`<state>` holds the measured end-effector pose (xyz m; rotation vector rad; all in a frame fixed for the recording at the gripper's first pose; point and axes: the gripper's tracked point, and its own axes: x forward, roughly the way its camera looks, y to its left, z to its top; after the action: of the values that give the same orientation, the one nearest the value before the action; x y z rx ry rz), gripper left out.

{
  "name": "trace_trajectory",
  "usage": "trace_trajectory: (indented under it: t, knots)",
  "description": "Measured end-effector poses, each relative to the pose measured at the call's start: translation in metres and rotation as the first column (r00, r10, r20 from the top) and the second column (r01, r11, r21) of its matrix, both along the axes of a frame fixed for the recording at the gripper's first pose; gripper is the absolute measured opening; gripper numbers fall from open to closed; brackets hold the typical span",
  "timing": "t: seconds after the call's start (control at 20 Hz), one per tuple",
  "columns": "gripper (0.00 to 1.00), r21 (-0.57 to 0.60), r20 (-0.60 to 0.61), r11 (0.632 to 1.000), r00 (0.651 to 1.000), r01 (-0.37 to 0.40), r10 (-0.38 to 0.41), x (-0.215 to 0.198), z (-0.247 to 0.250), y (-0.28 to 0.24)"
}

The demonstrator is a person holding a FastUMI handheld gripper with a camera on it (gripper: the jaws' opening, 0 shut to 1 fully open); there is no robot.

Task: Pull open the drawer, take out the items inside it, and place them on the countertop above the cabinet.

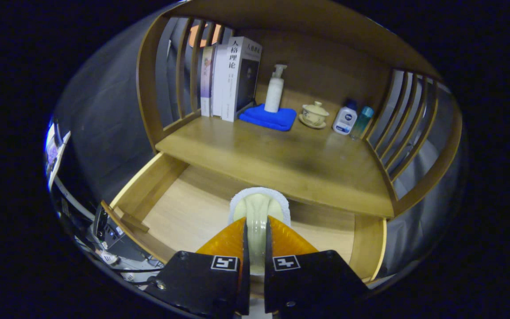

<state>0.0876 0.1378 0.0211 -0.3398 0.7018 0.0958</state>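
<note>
Holding 1 pale, rounded item (pixel 258 212) edge-on, the gripper (pixel 256 230) has both fingers pinched narrow on it above the open drawer (pixel 148 186). Its long axis runs straight ahead along the fingers, toward the front edge of the bench (pixel 281 155). Drawer opened and item lifted; placing it on the bench remains, I judge.

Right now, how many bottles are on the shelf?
3. A pump bottle stands on the blue towel; a white bottle and a teal bottle stand together beside the cup. Books could hide more.
</note>
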Motion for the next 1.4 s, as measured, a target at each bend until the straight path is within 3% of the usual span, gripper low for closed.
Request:
trace_trajectory:
  t: [0.45,0.7,0.9,1.4]
  knots:
    - [0.16,0.111,0.059,0.992,0.996,0.053,-0.060,0.061,0.051,0.002]
    - [0.16,0.206,-0.008,0.971,0.992,0.123,-0.124,0.107,0.043,0.001]
    - [0.16,0.197,-0.041,0.966,0.985,0.170,-0.166,0.131,0.034,-0.009]
    - [0.20,0.215,-0.034,0.960,0.984,0.179,-0.176,0.152,0.024,-0.007]
